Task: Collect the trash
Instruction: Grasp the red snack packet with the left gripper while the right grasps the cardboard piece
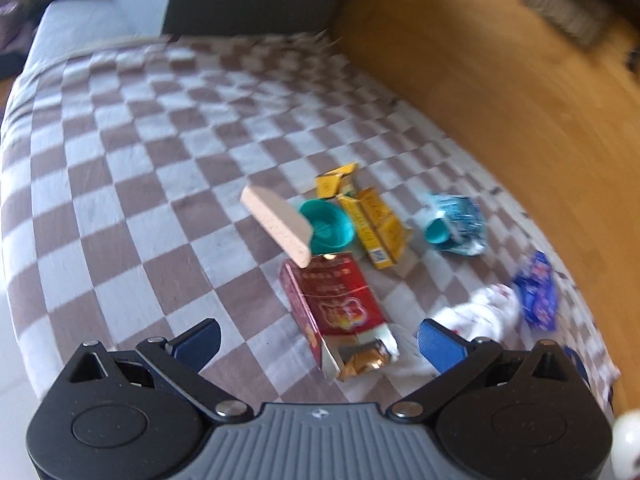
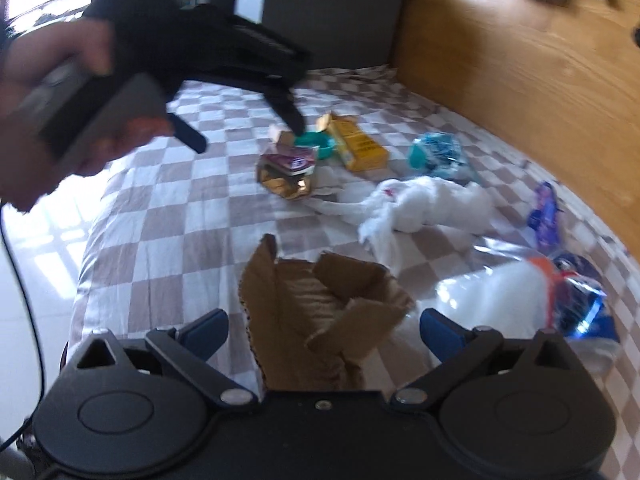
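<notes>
Left tool (image 1: 319,338): spread wide, nothing held; it hangs right over the red cigarette pack (image 1: 334,306), and in the right wrist view it sits up over the same pile.
Right tool (image 2: 323,330): wide open too, empty, with the torn cardboard box (image 2: 320,312) between its blue fingers (image 2: 204,334), though I can't tell if they touch it.
Red cigarette pack: lying flat on the bed (image 1: 120,168), lid end torn open, crumpled gold foil (image 1: 364,360) spilling out toward the camera.
Teal cup (image 1: 326,226): on its side just behind the pack, with a beige flat block (image 1: 276,226) leaning across it.
Yellow box (image 1: 376,226): lying right beside the cup, flap open at the far end.
Blue-white wrapper (image 1: 460,222): crumpled, off to the right near the wooden board (image 1: 500,80), a second bit of teal tucked into it.
White tissue (image 2: 424,204): big scrunched wad, mid-bed, a little red mark on it.
Purple-blue wrapper (image 1: 536,292): crinkled, close to the bed's right edge.
Clear plastic bag (image 2: 520,284): shiny, with orange and blue print, lying beside the cardboard box.
Bed: brown and white checked cover, and all the trash sits on its right half.
</notes>
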A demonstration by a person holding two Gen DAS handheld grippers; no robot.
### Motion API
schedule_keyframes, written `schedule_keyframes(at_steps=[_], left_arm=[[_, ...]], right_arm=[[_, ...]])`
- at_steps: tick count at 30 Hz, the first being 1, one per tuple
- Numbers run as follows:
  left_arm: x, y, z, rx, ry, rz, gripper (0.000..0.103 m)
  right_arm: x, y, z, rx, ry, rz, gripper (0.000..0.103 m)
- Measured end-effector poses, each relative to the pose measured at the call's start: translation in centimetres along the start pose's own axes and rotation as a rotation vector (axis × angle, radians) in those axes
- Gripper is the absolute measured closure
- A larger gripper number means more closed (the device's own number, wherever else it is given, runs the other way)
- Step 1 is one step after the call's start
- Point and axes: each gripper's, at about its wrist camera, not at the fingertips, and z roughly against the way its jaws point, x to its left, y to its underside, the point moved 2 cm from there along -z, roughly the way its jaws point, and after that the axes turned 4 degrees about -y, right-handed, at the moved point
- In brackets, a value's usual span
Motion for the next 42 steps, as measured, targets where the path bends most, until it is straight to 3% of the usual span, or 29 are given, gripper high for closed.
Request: schedule_keyframes(at_steps=[3,5,9,15,20,23,29,36,38,42], left_arm=[[-0.3,-0.5,-1.4,0.039,-0.021,0.060,0.000],[-1.1,-0.8,-2.2,0.040,-0.040,0.053,0.000],[-2.3,-1.0,-3.8,0.052,-0.105,0.059,0.000],[-2.3,-0.5,-3.7,0.014,-0.160,0.082,0.003],[-2.4,0.3,-3.2,-0.019,-0.159,-0.026,0.040],[-2.2,0.5,-2.6,-0.017,-0.122,-0.048,0.051],[-0.9,1.9,-0.5,0.005,-0.046,-0.065,0.052],[-0.3,5.7,4.0,-0.012,0.066,-0.235,0.052],[-0.5,7.2,5.0,0.003,0.106,-0.293,0.052],[-0.6,10.4,6.3,0.029,0.148,-0.397,0.052]], right_arm=[[-0.7,-0.3,-0.9,0.011,-0.024,-0.017,0.008],[-1.6,-0.3,-1.0,0.001,-0.050,-0.069,0.017],[-2.8,-0.1,-0.8,-0.018,-0.084,-0.160,0.023],[-1.8,-0.1,0.4,-0.022,-0.064,-0.174,0.034],[-0.8,0.4,1.2,-0.004,-0.005,-0.219,0.038],[-0.2,0.8,1.8,0.004,0.017,-0.248,0.039],[0.3,1.2,3.7,0.003,0.080,-0.337,0.041],[0.0,2.3,5.5,0.010,0.261,-0.521,0.038],[0.4,2.8,5.7,0.013,0.260,-0.555,0.034],[1.4,3.7,6.1,0.005,0.150,-0.498,0.021]])
